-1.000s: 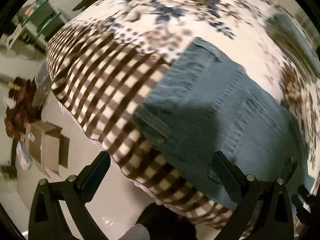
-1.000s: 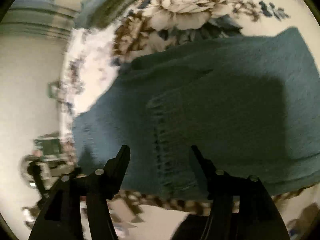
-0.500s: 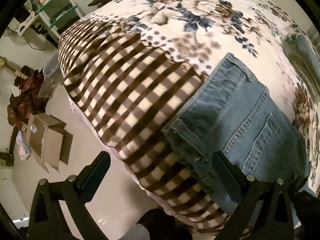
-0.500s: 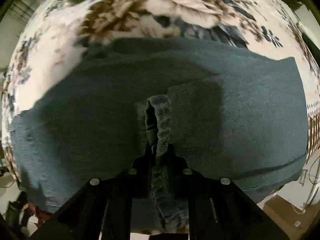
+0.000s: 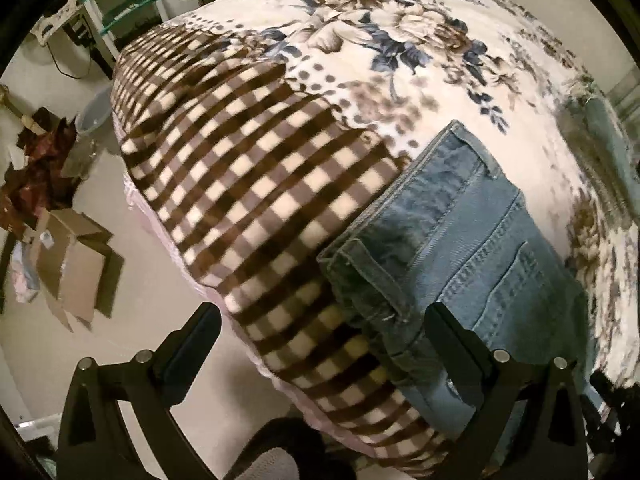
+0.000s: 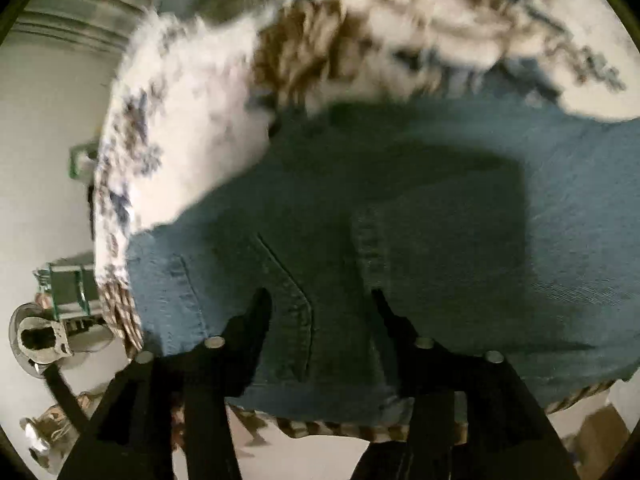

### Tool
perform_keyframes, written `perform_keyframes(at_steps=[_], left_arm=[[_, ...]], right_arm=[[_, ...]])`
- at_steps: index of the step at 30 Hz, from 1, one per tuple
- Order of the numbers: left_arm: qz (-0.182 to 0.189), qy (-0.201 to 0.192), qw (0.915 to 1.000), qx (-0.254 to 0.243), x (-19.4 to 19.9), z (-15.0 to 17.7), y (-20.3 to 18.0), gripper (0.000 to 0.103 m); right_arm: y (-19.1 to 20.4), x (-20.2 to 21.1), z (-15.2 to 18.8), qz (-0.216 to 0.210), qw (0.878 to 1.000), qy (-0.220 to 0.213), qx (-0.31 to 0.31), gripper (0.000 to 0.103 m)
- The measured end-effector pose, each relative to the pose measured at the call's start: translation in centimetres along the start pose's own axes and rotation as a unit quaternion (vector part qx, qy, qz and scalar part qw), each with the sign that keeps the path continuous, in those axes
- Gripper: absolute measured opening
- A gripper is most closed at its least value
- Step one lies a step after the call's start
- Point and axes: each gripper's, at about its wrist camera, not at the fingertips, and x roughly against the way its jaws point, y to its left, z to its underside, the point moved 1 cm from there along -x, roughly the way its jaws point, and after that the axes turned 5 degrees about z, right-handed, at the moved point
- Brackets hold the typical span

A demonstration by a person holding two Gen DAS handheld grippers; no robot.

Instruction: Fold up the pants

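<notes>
Denim pants lie flat on a plush floral-and-checked blanket, waistband corner just ahead of the left gripper, whose jaws gape empty. Right gripper hangs released over a stitched seam, likely between grasps; fabric looks stiff, heavy, thick-hemmed.

A plush blanket covers the bed, cream with brown and blue flowers across the top and a brown-and-cream checked border draping over the near edge. On the pale floor to the left lie flattened cardboard boxes, beside a heap of dark red cloth. A shelf unit with green glass shelves stands against the far wall. The right wrist view is blurred; a round metal object sits on the floor at its left.
</notes>
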Motion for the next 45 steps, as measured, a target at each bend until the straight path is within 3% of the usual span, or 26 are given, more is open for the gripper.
perform_keyframes(at_steps=[2, 3, 5, 7, 11, 16, 17, 18, 19, 20, 21, 24, 27, 29, 31, 34, 41, 45], left_arm=[[0.014, 0.003, 0.9998, 0.013, -0.5, 0.1, 0.2, 0.103], [0.028, 0.005, 0.9993, 0.025, -0.9, 0.1, 0.3, 0.103], [0.059, 0.001, 0.9968, 0.054, -1.9, 0.0, 0.5, 0.103], [0.1, 0.006, 0.991, 0.088, -3.6, -0.3, 0.6, 0.103], [0.165, 0.0, 0.9775, 0.131, -6.9, -0.8, 0.5, 0.069], [0.207, -0.032, 0.9637, 0.166, -8.2, -0.5, 1.0, 0.073], [0.209, -0.035, 0.9631, 0.166, -8.1, -0.5, 0.9, 0.073], [0.205, -0.037, 0.9645, 0.162, -7.7, -0.6, 0.7, 0.064], [0.2, -0.047, 0.9659, 0.157, -7.0, -0.6, 0.5, 0.054], [0.202, -0.058, 0.9659, 0.151, -6.3, -0.6, 0.4, 0.034], [0.199, -0.066, 0.9675, 0.141, -5.7, -0.6, 0.0, 0.03], [0.183, -0.11, 0.9726, 0.091, -1.9, -0.4, -1.6, 0.027], [0.183, -0.145, 0.971, 0.053, 1.7, 0.1, -3.4, 0.026], [0.185, -0.165, 0.9684, 0.028, 3.8, 0.3, -4.5, 0.026], [0.197, -0.187, 0.9624, 0.001, 6.6, 0.8, -6.1, 0.026], [0.21, -0.211, 0.9535, -0.047, 10.3, 2.5, -9.4, 0.025], [0.258, -0.203, 0.9353, -0.132, 15.5, 9.2, -18.8, 0.025], [0.284, -0.162, 0.9265, -0.186, 15.1, 14.8, -25.3, 0.025]], right_arm=[[-1.5, -0.8, -0.1, 0.026, 1.0, 0.005, 0.008, 0.057], [-2.4, -2.8, 0.1, 0.058, 0.997, 0.039, 0.02, 0.058], [-4.6, -6.4, 1.1, 0.068, 0.991, 0.113, 0.011, 0.058], [-6.3, -6.2, 1.0, 0.033, 0.994, 0.102, -0.018, 0.058], [-8.9, -4.0, 0.7, -0.01, 0.994, 0.091, -0.059, 0.058], [-11.0, -3.3, 0.6, 0.002, 0.994, 0.082, -0.073, 0.058], [-11.3, -3.2, 0.7, 0.003, 0.994, 0.083, -0.073, 0.058], [-11.8, -2.9, 1.6, 0.003, 0.994, 0.083, -0.071, 0.058], [-12.3, -2.4, 1.9, 0.004, 0.994, 0.084, -0.069, 0.058], [-12.6, -2.2, 1.9, 0.007, 0.994, 0.084, -0.066, 0.058], [-11.7, -2.8, 1.4, 0.009, 0.994, 0.083, -0.064, 0.058], [-9.5, -3.7, 1.2, 0.01, 0.995, 0.077, -0.061, 0.058], [-8.9, -3.2, 0.9, 0.002, 0.996, 0.069, -0.056, 0.058], [-9.2, -2.6, 1.0, 0.0, 0.997, 0.072, -0.041, 0.07], [-9.3, -1.9, 1.0, 0.015, 0.998, 0.061, -0.019, 0.089], [-10.4, -0.1, 1.1, 0.032, 0.999, 0.042, 0.0, 0.097], [-18.0, 6.4, 1.0, 0.025, 0.999, 0.011, -0.039, 0.097], [-24.1, 8.7, 1.2, 0.025, 0.998, 0.004, -0.061, 0.097]])
